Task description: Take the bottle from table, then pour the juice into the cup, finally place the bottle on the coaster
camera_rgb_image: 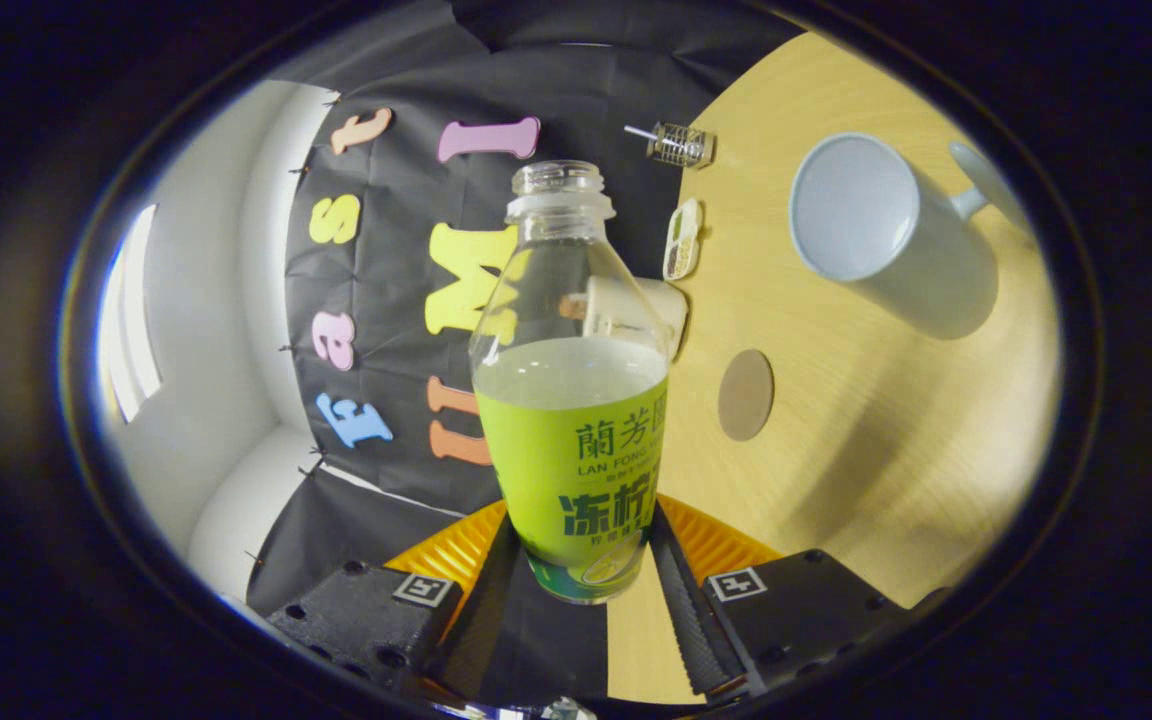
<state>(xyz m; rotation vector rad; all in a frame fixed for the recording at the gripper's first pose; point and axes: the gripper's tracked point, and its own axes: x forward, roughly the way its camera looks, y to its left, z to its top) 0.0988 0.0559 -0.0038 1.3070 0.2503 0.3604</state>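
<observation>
Uncapped clear bottle (572,400) with a green label, held between the fingers of the gripper (581,590), pale juice up to the label's top. White mug-style cup (886,235) stands empty on the desk (836,450), handle turned away. The round brown coaster (745,394) lies flat between bottle and cup, bare.

Bottle (569,400): clear glossy plastic, smooth label. Table (866,420): matt pale wood grain. Cup (886,235): smooth, ceramic-looking; wall cloth (406,260) matt.

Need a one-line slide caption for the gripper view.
Gripper holds the uncapped juice bottle between both fingers, tilted above the wooden table, cup and round coaster beyond.
</observation>
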